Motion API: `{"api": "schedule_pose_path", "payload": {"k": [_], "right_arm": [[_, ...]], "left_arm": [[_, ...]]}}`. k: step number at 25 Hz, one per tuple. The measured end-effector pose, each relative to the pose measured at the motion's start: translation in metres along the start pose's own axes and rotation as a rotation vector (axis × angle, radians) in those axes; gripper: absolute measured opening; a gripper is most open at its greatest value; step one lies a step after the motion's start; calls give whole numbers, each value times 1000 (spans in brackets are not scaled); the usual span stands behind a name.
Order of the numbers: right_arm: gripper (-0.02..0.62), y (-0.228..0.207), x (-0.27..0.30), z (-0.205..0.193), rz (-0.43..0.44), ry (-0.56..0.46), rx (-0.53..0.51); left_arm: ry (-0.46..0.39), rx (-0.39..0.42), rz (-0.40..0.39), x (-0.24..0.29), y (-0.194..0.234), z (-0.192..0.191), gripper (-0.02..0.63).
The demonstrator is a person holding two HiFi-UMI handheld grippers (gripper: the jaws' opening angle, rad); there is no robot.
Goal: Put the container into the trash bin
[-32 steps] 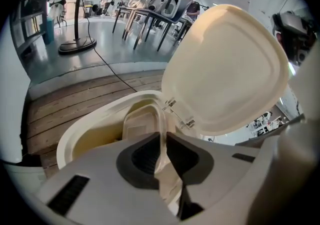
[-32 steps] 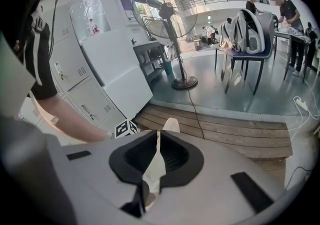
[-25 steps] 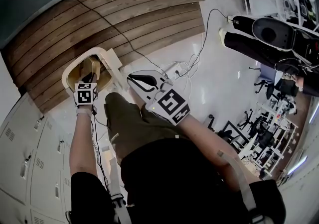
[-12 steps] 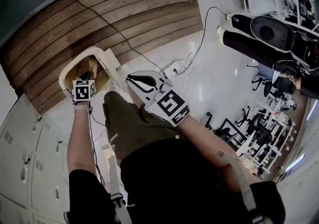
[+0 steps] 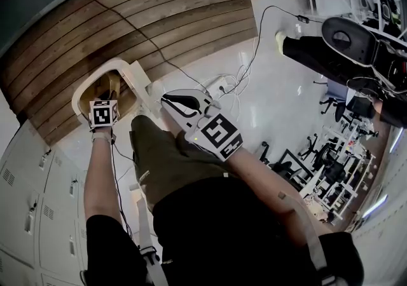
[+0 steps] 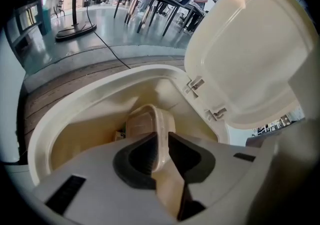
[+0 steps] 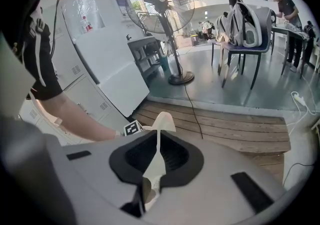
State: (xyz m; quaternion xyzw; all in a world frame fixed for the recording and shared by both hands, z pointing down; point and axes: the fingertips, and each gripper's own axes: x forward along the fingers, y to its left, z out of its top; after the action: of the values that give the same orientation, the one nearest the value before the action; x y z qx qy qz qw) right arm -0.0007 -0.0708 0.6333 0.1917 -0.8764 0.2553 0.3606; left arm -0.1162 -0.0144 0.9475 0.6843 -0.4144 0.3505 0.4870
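The cream trash bin (image 5: pixel 81 88) stands open on the floor, its lid (image 6: pixel 250 49) tipped back to the right. My left gripper (image 5: pixel 109 96) reaches down into the bin's mouth (image 6: pixel 75 104). A clear plastic container (image 6: pixel 145 124) stands on edge between its jaws, well inside the bin; the jaws are opening, and the pads still touch the container's rim. My right gripper (image 5: pixel 170 98) hangs beside the bin above the person's knee, shut with nothing in it (image 7: pixel 157 144).
A wooden plank platform (image 5: pixel 152 18) runs behind the bin, with a black cable (image 5: pixel 146 37) across it. White lockers (image 5: pixel 25 189) stand at the left. A power strip and cables (image 5: pixel 222 88) lie on the floor to the right. A standing fan (image 7: pixel 165 19) and chairs (image 7: pixel 240 24) are farther off.
My left gripper has sunk deeper into the bin with the container. The right gripper has stayed where it was.
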Motion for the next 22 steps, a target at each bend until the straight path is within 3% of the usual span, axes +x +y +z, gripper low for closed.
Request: {"api": "schedule_pose_path", "payload": {"k": [8, 14, 17, 22], "right_arm": [[31, 0, -4, -3, -2, -5, 4], [31, -1, -6, -3, 2, -10, 4], [31, -1, -7, -1, 5, -13, 4], [31, -1, -10, 0, 9, -16, -1]], "left_arm": [[40, -3, 19, 3, -3, -7, 183], [54, 11, 53, 2, 0, -6, 224], [67, 27, 75, 0, 2, -5, 276], [62, 18, 76, -3, 1, -2, 282]]}}
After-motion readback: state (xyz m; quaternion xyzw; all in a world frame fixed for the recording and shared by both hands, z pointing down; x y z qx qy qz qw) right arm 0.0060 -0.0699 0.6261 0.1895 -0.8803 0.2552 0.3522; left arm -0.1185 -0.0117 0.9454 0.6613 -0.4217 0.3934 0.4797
